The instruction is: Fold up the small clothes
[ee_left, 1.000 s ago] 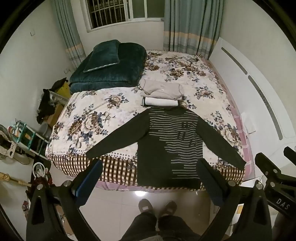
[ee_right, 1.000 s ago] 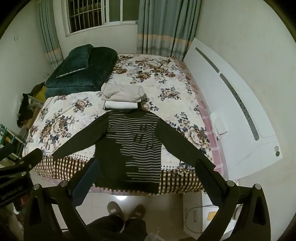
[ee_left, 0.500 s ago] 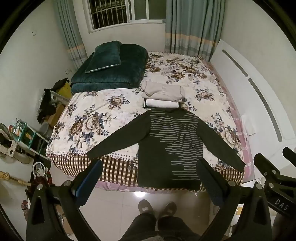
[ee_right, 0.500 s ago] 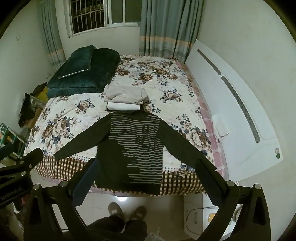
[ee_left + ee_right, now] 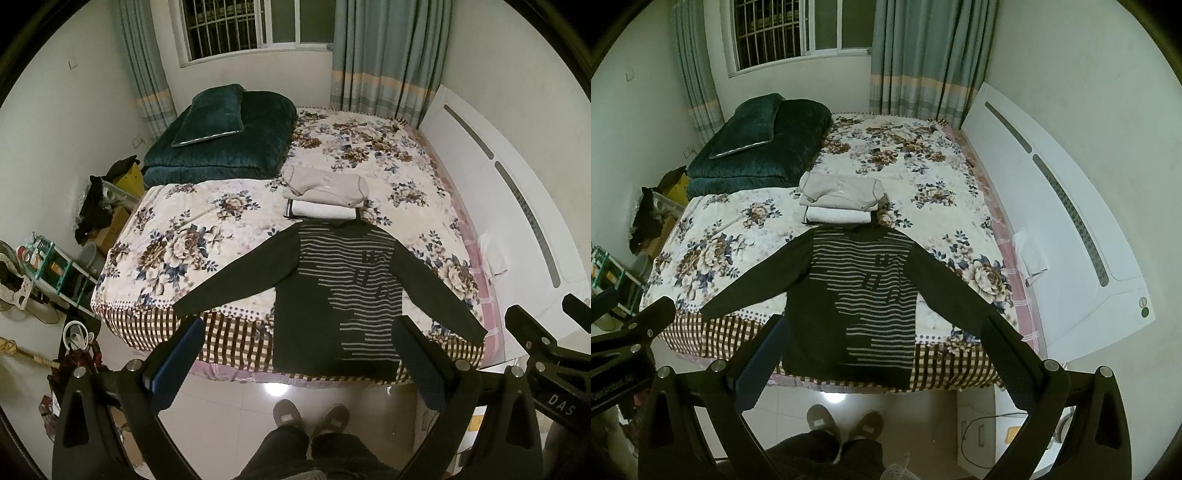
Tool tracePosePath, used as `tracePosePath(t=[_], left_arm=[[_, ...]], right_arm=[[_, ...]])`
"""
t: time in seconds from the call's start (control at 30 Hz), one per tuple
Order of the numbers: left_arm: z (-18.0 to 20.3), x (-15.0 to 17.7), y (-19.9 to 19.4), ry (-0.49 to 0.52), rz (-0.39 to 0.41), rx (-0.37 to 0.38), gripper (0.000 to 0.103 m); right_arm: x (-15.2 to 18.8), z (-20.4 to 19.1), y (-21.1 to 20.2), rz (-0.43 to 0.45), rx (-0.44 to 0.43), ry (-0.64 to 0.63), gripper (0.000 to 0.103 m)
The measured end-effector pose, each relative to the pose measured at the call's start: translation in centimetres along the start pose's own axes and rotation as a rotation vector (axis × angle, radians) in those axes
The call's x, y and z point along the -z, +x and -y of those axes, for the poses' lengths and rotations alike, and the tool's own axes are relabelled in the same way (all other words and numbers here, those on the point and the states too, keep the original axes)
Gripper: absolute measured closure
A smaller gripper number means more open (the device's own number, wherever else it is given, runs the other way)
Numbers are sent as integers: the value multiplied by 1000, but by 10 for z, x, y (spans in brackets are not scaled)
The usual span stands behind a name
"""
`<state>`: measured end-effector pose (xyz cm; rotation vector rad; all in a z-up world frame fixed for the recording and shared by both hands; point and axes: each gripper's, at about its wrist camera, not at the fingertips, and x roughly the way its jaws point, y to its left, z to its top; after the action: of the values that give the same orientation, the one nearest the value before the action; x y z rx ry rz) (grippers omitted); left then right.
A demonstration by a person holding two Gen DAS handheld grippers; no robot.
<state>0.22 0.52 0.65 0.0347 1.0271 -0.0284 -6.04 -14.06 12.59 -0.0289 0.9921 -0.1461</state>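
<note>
both grippers, left gripper point(image 5: 295, 363) and right gripper point(image 5: 886, 360), hang wide apart and empty above the striped sweater point(image 5: 343, 295) spread flat at lower centre; folding not begun, next reach for a sleeve point(image 5: 236, 280).

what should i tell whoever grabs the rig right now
Left gripper: open, holds nothing, held above the floor short of the bed.
Right gripper: open, holds nothing, same height.
Dark striped sweater: spread flat at the near edge of the bed, both sleeves out, hem hanging over the edge. Not yet folded.
Folded pile: beige garment on a white one, just beyond the sweater's collar.
Left: fold the sweater, sleeves in first, then probably add it to the pile.
</note>
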Motion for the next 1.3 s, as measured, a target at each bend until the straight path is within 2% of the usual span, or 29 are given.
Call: tracePosePath(t=[0.5,0.73,1.3], left_arm=[[-3,-2,-3,-4,9,3,0],[-4,-2,-3,-4,12,6,0],[-5,1,-4,-6,18,10,0]], right_arm=[[-6,0,-8,7,-2,0,0],[-22,-3,-19,12,-3,-2,0],[-15,-4,-19,19,-1,-2,0]])
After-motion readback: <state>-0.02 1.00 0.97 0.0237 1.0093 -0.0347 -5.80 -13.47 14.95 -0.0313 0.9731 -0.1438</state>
